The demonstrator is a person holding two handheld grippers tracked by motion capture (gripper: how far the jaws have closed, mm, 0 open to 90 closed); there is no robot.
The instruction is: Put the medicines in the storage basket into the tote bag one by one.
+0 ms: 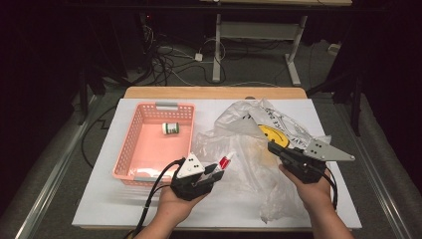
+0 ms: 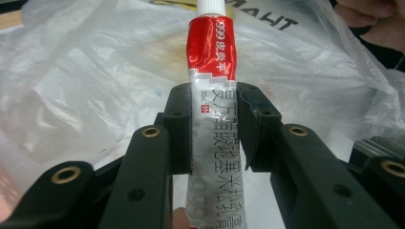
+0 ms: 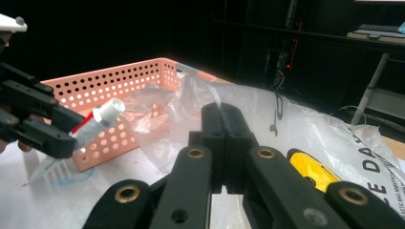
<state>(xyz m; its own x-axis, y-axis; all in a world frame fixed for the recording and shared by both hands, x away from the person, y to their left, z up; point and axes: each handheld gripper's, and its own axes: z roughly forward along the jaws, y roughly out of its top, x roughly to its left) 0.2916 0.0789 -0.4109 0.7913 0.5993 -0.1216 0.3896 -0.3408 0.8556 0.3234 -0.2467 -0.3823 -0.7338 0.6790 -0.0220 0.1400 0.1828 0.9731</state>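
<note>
As seen from the high view, the left gripper (image 1: 217, 173) was clenched on a red and white tube (image 1: 225, 162), which it held just off the right-hand near corner of the pink basket (image 1: 130, 144) and against the edge of the clear plastic bag (image 1: 234, 144). The left gripper view confirmed the grasp: both pads pressed the printed white body of the tube (image 2: 213, 109) from either side, the red band and white cap standing clear beyond the jaws, with the crumpled bag (image 2: 95, 81) lying behind it. The right gripper (image 1: 274, 149) was clenched with its jaws fully together; the high view put its tips at the bag beside a yellow smiley print (image 1: 273, 134), but whether any film was pinched between them could not be determined. The right gripper view showed its two jaws closed flat against one another, the bag (image 3: 296, 129) spread beyond them, and the left gripper (image 3: 62, 138) farther off with the capped tube (image 3: 107, 112) raised in front of the basket (image 3: 119, 86). One small white jar with a green label (image 1: 171, 128) lay inside the basket, near its far end. Basket and bag both rested on the white desk (image 1: 99, 199).
</note>
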